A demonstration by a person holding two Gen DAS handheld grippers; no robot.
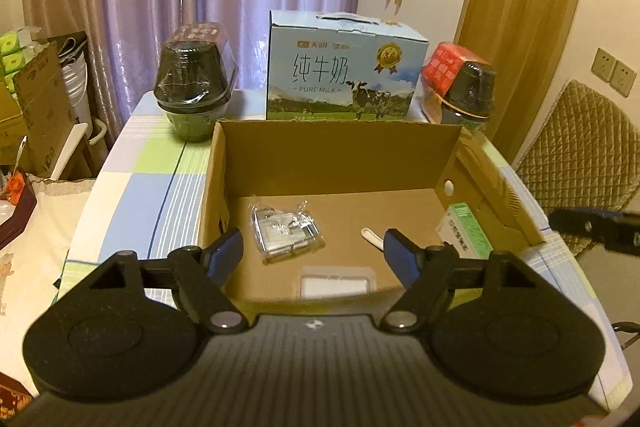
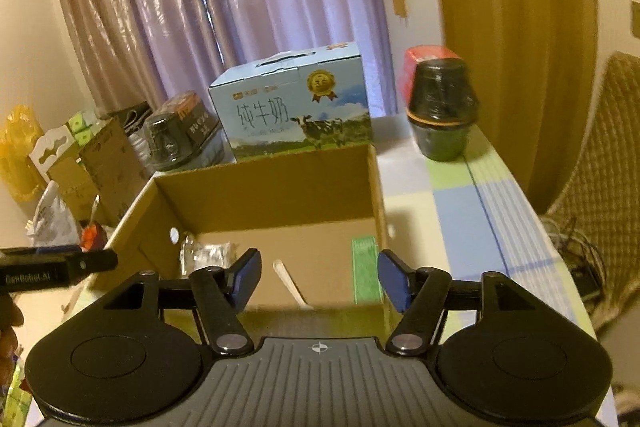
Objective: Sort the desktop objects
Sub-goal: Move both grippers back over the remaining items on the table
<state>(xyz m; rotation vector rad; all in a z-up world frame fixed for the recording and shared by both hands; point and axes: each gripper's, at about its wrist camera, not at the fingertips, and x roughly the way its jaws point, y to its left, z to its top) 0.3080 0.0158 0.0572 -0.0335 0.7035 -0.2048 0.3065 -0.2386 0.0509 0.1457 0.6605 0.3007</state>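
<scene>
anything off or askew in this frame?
Nothing spilled or damaged. The cardboard box sits upright, holding a clear plastic packet, a white spoon and a green-and-white carton leaning against its right wall. Both grippers, left and right, are open and empty.

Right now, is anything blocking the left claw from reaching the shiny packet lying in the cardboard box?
Nothing visible does. The left claw is open just above the box's near edge, and the shiny packet lies uncovered straight ahead.
</scene>
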